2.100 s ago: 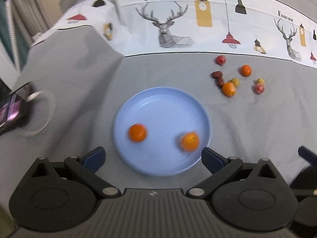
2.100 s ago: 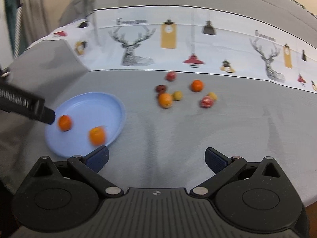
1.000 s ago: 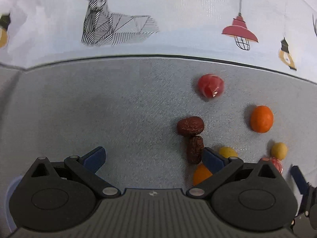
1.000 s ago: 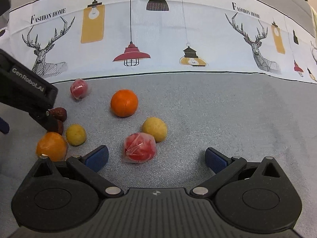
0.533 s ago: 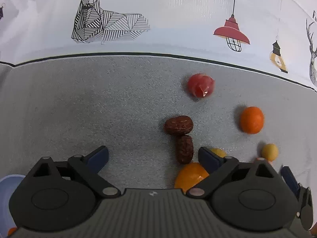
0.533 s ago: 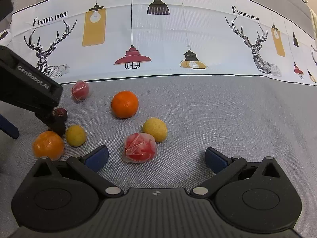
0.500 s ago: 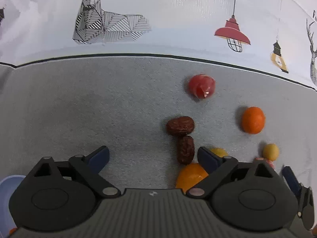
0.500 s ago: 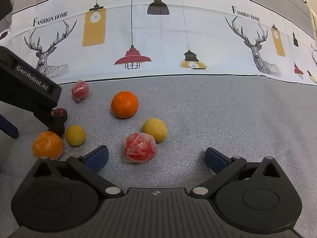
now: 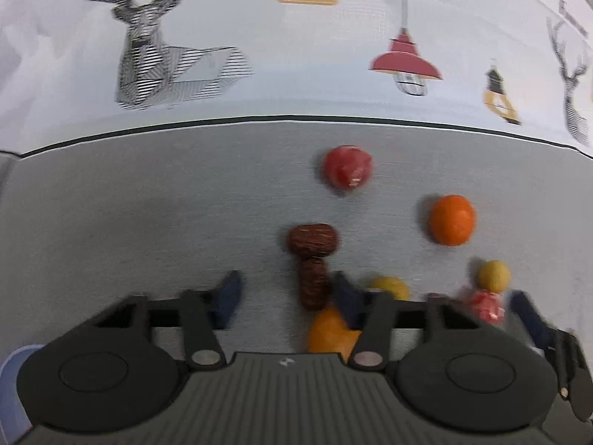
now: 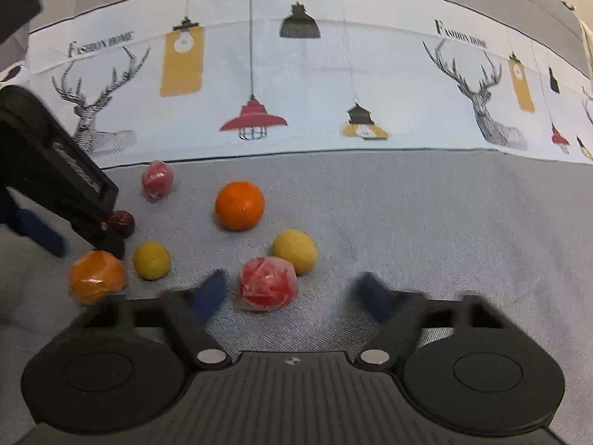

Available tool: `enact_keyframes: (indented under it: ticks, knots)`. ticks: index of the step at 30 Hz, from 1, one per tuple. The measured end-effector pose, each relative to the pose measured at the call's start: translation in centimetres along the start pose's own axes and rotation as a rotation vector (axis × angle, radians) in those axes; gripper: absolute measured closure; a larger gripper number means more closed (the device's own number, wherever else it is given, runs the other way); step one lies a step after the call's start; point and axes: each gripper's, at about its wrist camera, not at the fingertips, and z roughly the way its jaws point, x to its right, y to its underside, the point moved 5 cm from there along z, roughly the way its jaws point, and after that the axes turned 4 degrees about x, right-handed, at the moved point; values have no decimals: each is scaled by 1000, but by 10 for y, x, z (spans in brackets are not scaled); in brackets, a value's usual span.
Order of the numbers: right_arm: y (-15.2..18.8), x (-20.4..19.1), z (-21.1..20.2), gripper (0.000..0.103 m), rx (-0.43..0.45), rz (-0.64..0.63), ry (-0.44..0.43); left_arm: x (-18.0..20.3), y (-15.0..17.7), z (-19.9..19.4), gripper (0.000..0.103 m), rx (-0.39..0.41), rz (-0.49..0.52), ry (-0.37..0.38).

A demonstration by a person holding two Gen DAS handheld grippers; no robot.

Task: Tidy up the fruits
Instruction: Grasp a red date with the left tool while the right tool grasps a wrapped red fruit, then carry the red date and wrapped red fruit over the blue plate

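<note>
In the left wrist view my left gripper [image 9: 287, 298] is partly closed and empty, its jaws narrowing around a dark red date [image 9: 314, 286]. A second date [image 9: 313, 240] lies just beyond, an orange [image 9: 331, 333] under the right finger. In the right wrist view my right gripper [image 10: 292, 294] is partly closed and empty, with a wrapped red fruit [image 10: 267, 283] between its fingers nearer the left one. Around lie an orange [image 10: 240, 205], two yellow fruits [image 10: 295, 251] [image 10: 152, 259], a wrapped orange [image 10: 96, 276] and a second wrapped red fruit [image 10: 157, 178].
The fruits lie on a grey cloth [image 10: 426, 222] with a white printed band [image 10: 333, 85] behind. The blue plate's edge [image 9: 9, 389] shows at the lower left of the left wrist view. The left gripper's body [image 10: 55, 170] stands at the left of the right wrist view.
Both grippers' fingers have moved inward from wide open. The left gripper has shifted slightly so the nearer date sits between its fingers. The fruits have not moved.
</note>
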Motion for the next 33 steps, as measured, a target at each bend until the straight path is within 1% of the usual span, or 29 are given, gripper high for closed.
enact_keyframes:
  ticks: [1,2,3,8,12,16,21,27,30,33]
  knots:
    - [-1,1,-2,62,-4,6,0,2,-1,-1,82,-6,4,25]
    - [-2,3,-3,70,-8,20,-4,3,0,-1,82,-7,8,29]
    - [-2,6,-4,70,-13,40,-7,4,0,-2,82,-3,17,28]
    - [-5,24,-13,70,-51,101,50,6,12,-21,82,56,79,29]
    - [-16,26,-33,70,-35,114,31,-1,27,-51,82,92,93,22]
    - [-21,15,-70,70,-9,80,-12,-13,45,-92,82,129,84,25]
    - [-14,-5,-126,70,-24,30,-81,-34,74,-147,82,155,42,29]
    - [-6,-39,-192,70,-41,-24,-181,-67,116,-202,82,172,-24,-15]
    - [-3,-58,-220,70,-45,-44,-238,-84,138,-226,82,184,-46,-44]
    - [2,-77,-243,70,-47,-78,-278,-99,158,-246,82,198,-65,-60]
